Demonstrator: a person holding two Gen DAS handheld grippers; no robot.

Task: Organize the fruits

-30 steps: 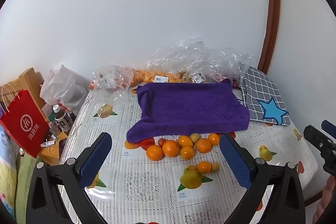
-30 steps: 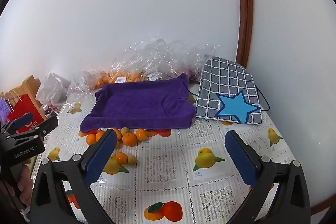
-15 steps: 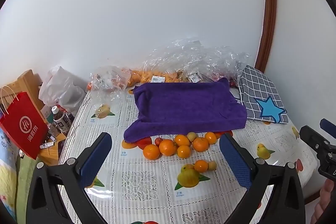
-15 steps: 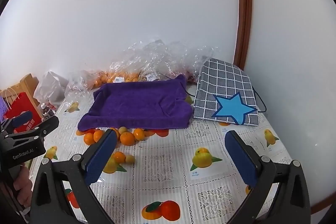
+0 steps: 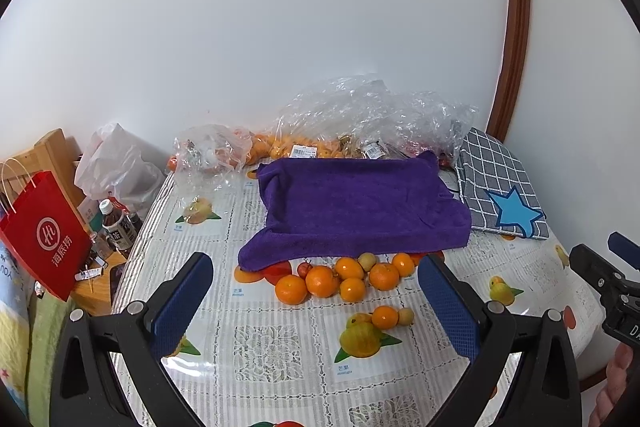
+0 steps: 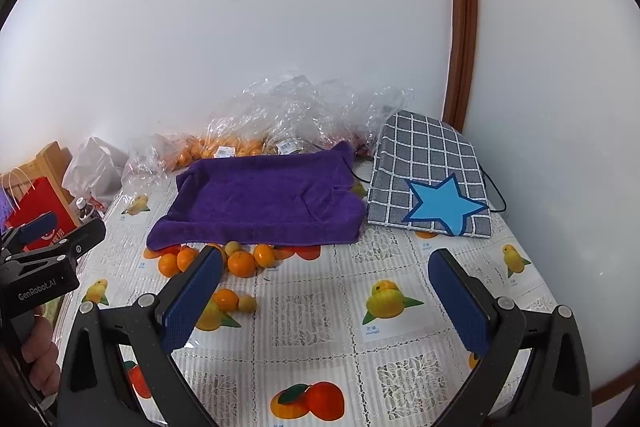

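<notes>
Both claws released, empty: left gripper, right gripper. Loose mandarins cluster at frame centre, touching the purple towel's front hem; 2 more fruits sit apart, nearer.

Risk: a nudged mandarin likely rolls off the glossy tablecloth; the overhanging towel may snag fingers. Plastic bags and star cushion crowd the rear.

The purple towel hides what lies beneath; bagged fruit is blurred by plastic.
</notes>
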